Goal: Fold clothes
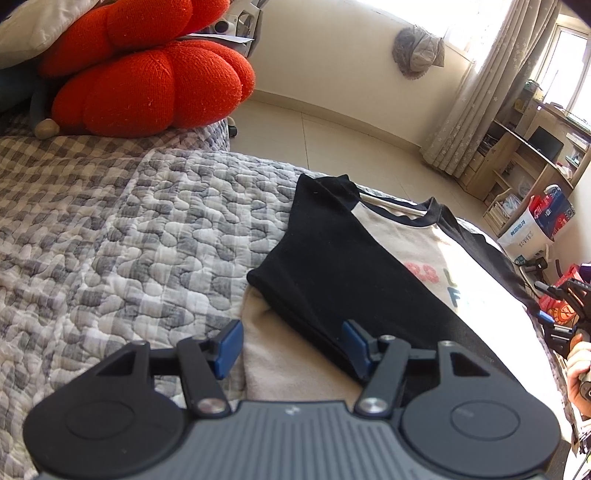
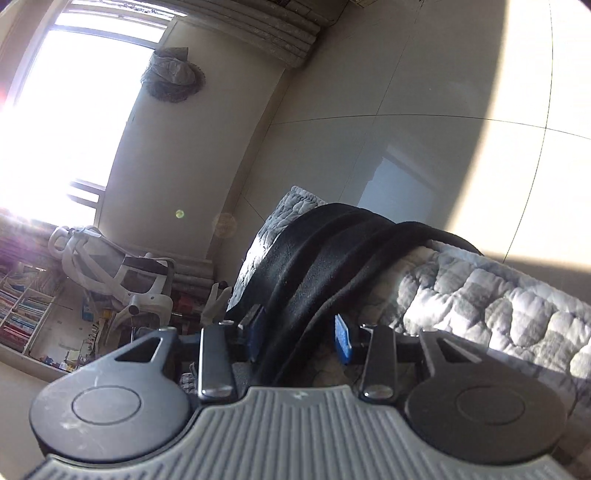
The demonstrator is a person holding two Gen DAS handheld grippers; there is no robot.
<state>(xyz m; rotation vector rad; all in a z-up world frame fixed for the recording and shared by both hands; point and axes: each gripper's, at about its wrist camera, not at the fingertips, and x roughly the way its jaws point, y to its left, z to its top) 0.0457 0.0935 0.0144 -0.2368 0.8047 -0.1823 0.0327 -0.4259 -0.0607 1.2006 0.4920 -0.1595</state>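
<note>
A cream shirt (image 1: 424, 236) with a black collar and black sleeves lies flat on the bed's grey checked quilt (image 1: 129, 229). One black sleeve (image 1: 332, 251) is folded across its body. My left gripper (image 1: 291, 341) hovers open over the shirt's near cream edge, with one blue pad by the quilt and the other above the sleeve's edge. In the right wrist view the other black sleeve (image 2: 332, 258) hangs over the bed's edge and runs between the fingers of my right gripper (image 2: 300, 336). It lies against the left pad, and a gap shows at the right pad. The right gripper (image 1: 565, 314) also shows at the far right of the left wrist view.
Red knitted cushions (image 1: 147, 74) and a white pillow (image 1: 37, 26) sit at the head of the bed. Tiled floor (image 1: 332, 129) lies beyond the bed's edge. A wooden desk with shelves (image 1: 524, 155) and boxes (image 1: 543, 218) stand at the right. A white office chair (image 2: 122, 273) stands near bookshelves (image 2: 22, 310).
</note>
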